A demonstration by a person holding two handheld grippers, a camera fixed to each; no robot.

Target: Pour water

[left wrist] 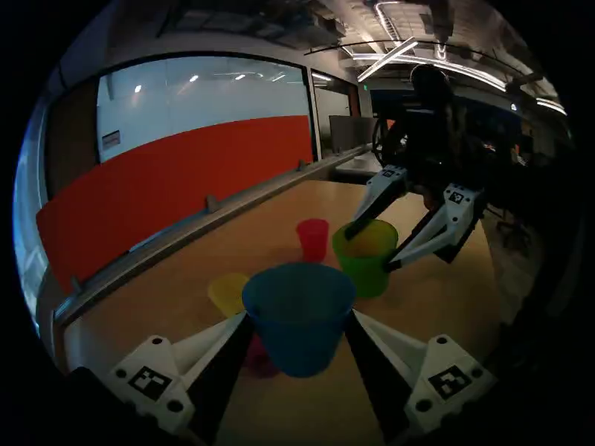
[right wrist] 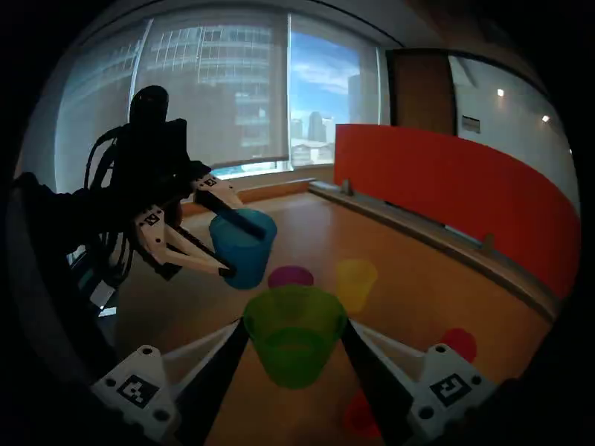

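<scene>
My left gripper (left wrist: 297,320) is shut on a blue cup (left wrist: 299,327), held above the wooden table (left wrist: 439,320). Just beyond it, my right gripper (left wrist: 370,249) is shut on a green cup (left wrist: 366,260). In the right gripper view the green cup (right wrist: 295,343) sits between my right gripper's (right wrist: 295,327) fingers. The blue cup (right wrist: 242,249) hangs beyond it at the left in the left gripper (right wrist: 242,253). Both cups show their open tops. I cannot tell whether either holds water.
On the table stand a red cup (left wrist: 313,238), a yellow cup (left wrist: 227,292) and a magenta cup (right wrist: 290,276). A metal rail (left wrist: 186,227) and an orange partition (left wrist: 186,178) run along the table's far side. A person (left wrist: 431,126) stands behind the right gripper.
</scene>
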